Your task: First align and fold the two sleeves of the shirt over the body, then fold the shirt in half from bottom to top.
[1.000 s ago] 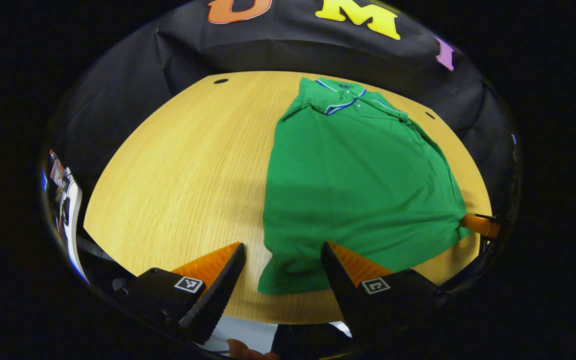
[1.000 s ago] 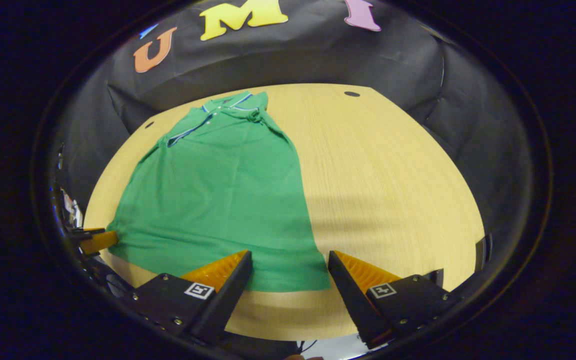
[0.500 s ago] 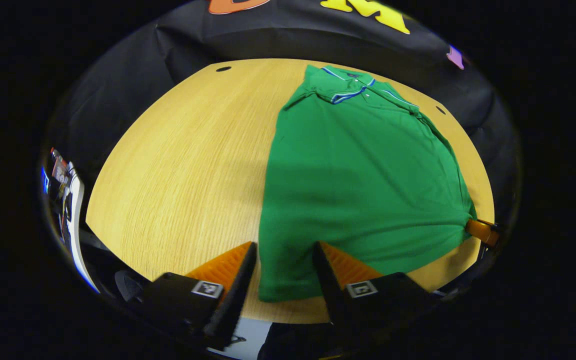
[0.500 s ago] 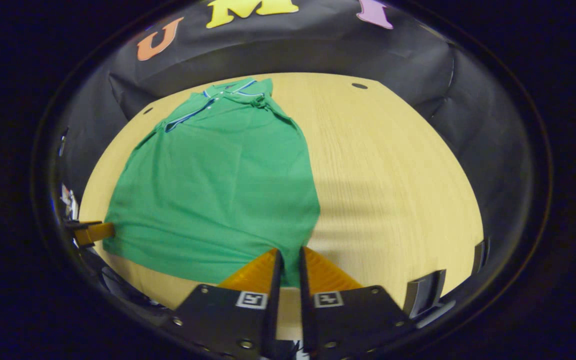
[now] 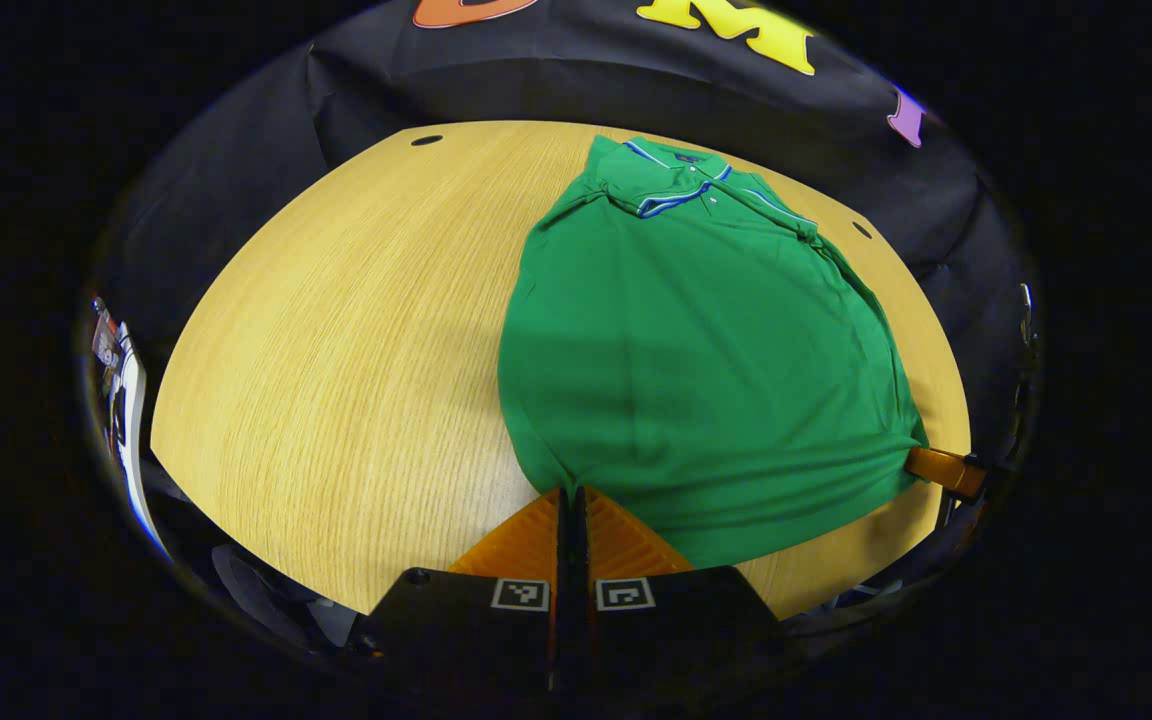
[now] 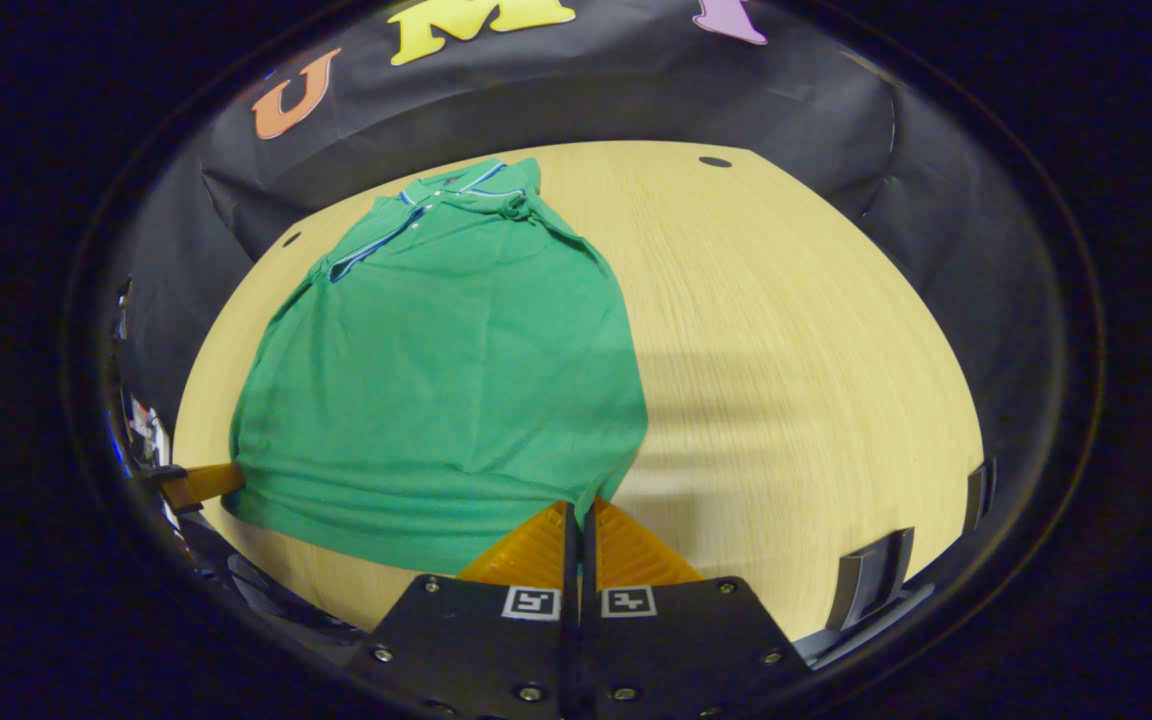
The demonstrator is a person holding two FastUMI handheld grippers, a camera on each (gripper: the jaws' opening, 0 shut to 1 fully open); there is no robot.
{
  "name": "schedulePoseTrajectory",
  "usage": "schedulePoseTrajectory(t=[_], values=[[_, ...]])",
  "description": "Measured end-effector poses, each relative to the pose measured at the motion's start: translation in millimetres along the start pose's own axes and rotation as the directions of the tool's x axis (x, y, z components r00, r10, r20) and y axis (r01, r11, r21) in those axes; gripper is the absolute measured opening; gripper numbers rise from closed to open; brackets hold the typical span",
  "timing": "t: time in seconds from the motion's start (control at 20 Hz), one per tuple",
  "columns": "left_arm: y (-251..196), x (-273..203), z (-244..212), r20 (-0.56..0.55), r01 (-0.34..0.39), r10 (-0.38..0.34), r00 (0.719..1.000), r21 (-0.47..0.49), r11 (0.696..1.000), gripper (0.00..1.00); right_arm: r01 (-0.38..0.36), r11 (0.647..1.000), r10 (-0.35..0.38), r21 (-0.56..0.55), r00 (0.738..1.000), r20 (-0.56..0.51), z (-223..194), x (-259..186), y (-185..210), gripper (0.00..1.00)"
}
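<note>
Now that the left gripper (image 5: 570,492) has clamped the bottom hem of the green polo shirt (image 5: 696,340) beside the light wooden table's (image 5: 336,330) near edge, like the right gripper (image 6: 582,508), the bottom-to-top fold can begin.

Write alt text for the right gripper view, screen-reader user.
The right hand-held gripper is shut on the near hem corner of a green short-sleeved polo shirt lying flat on a light wooden table, collar pointing away. The left hand-held gripper shows at the shirt's other hem corner, at the left edge.
</note>
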State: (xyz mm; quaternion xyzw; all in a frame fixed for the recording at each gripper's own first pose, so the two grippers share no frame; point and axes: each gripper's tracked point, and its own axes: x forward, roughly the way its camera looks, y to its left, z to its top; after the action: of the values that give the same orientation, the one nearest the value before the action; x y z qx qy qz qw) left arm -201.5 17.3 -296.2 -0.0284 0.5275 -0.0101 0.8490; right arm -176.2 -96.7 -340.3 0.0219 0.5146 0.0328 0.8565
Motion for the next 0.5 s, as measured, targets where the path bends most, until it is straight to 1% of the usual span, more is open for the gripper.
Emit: schedulePoseTrajectory(t=[0.25, 0.4, 0.5], values=[[2, 0, 2, -0.023, -0.011, 0.011, 1.0, 0.005, 1.0, 0.03, -0.023, 1.0, 0.023, 0.02, 1.0, 0.009, 10, 1, 7, 0.0], [5, -1, 7, -0.02, -0.005, 0.004, 1.0, -0.019, 1.0, 0.03, -0.036, 0.999, 0.035, 0.022, 0.999, 0.033, 24, -2, 12, 0.0], [7, -2, 20, -0.001, 0.0, 0.0, 1.0, -0.034, 0.999, 0.03, -0.049, 0.998, 0.047, 0.033, 0.997, 0.054, 37, -3, 16, 0.01]])
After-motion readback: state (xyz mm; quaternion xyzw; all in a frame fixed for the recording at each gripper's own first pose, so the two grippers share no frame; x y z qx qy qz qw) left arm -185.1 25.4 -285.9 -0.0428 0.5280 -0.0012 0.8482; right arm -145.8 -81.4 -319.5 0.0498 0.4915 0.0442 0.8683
